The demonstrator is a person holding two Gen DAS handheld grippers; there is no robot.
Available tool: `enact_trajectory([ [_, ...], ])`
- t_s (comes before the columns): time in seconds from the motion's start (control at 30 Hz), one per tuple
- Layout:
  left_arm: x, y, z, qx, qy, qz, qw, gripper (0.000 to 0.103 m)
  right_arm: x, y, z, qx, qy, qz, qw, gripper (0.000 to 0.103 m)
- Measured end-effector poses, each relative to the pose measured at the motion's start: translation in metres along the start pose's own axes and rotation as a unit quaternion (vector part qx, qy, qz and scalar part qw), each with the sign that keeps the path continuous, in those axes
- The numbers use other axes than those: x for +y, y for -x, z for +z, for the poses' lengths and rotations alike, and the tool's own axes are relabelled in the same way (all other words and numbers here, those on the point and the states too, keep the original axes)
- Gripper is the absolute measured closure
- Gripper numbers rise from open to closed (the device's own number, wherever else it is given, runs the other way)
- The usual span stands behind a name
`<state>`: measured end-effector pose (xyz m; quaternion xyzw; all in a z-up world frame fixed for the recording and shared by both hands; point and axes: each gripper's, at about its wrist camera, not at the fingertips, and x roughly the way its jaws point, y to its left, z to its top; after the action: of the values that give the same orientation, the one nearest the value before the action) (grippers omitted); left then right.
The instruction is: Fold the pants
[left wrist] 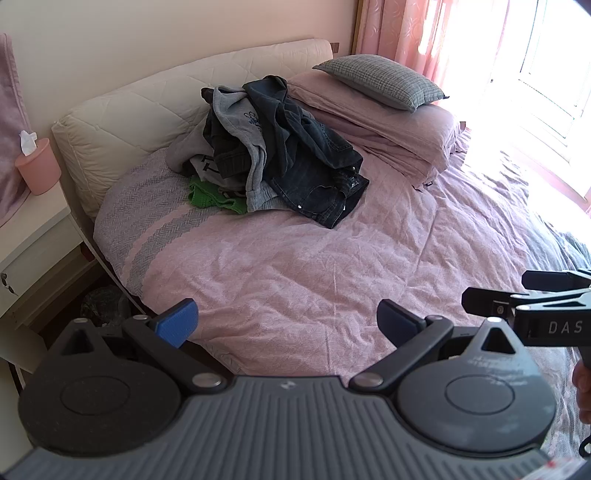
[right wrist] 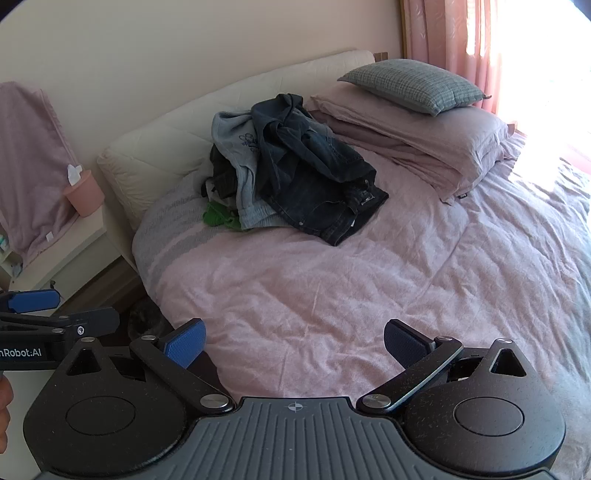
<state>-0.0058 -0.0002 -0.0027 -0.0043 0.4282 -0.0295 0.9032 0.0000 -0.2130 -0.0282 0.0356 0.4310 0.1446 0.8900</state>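
Observation:
A heap of clothes lies at the head of the bed. Dark denim pants top it, draped over a grey sweat garment and something green. My left gripper hangs open over the near part of the pink bedspread, far short of the heap, nothing between its blue pads. My right gripper is likewise open and empty above the bedspread. Each gripper shows at the side of the other's view, the right gripper and the left gripper.
A grey checked pillow rests on a pink pillow at the far right of the bed. A quilted headboard runs behind the heap. A white nightstand holds a pink tissue cup. Pink curtains and a bright window stand right.

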Motion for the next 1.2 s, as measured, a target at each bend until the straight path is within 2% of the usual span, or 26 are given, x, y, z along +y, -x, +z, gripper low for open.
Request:
enact_trajectory([
  [1.2, -0.010, -0.011, 0.009, 0.008, -0.007, 0.001, 0.9999, 0.001, -0.013, -0.005, 0.010, 0.005, 0.003, 0.006, 1.000, 0.002],
])
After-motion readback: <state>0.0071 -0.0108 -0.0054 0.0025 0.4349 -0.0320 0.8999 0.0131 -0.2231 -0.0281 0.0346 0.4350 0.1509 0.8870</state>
